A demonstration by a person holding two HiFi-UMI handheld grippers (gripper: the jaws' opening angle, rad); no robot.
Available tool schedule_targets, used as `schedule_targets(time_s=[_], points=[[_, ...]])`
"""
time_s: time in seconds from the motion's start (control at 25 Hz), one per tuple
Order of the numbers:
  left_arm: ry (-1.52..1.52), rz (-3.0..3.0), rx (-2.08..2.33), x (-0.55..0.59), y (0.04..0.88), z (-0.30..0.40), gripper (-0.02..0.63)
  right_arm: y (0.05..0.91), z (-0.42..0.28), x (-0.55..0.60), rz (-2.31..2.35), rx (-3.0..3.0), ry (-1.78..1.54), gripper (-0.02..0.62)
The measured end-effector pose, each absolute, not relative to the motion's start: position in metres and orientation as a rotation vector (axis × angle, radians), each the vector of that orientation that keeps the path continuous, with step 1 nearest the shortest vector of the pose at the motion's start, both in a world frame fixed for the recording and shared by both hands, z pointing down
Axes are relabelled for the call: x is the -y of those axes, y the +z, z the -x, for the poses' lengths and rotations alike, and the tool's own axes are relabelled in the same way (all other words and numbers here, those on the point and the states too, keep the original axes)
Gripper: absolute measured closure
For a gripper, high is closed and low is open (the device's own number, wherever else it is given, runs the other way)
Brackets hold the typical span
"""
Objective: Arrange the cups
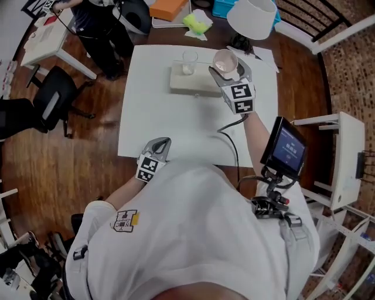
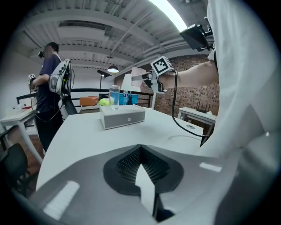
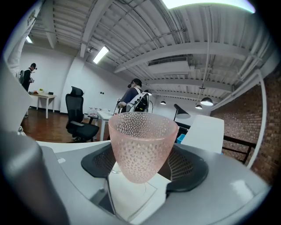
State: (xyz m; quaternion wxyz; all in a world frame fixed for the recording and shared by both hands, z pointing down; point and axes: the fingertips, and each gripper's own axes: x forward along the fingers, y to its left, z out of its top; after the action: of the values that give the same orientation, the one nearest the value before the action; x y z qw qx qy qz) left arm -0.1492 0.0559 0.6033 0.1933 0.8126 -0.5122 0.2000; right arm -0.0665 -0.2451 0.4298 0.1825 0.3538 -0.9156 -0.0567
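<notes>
A pink dimpled cup (image 3: 142,145) stands upright between the jaws of my right gripper (image 1: 228,71), which is shut on it and holds it in the air over the right end of a grey box (image 1: 193,82). From the head view the pink cup (image 1: 225,60) shows its open mouth. A clear glass cup (image 1: 189,62) stands on the box's middle; the left gripper view shows this glass cup (image 2: 114,96) on the box (image 2: 122,116). My left gripper (image 1: 158,146) is shut and empty at the table's near edge.
The white table (image 1: 152,117) carries a black cable (image 1: 228,137) near the front right. A white lamp shade (image 1: 252,16), an orange box (image 1: 168,8) and a yellow-green item (image 1: 197,23) lie behind it. A person (image 2: 48,92) stands at a side desk; office chairs (image 1: 53,99) sit left.
</notes>
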Motion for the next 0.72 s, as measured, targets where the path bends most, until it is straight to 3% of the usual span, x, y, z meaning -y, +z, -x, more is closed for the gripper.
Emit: schedule_targets(time_s=[0.72], points=[[0.689, -2.131, 1.457, -0.063, 0.634, 0.164, 0.604, 0.543, 0.086, 0.289, -0.898, 2.510, 0.059, 0.235]])
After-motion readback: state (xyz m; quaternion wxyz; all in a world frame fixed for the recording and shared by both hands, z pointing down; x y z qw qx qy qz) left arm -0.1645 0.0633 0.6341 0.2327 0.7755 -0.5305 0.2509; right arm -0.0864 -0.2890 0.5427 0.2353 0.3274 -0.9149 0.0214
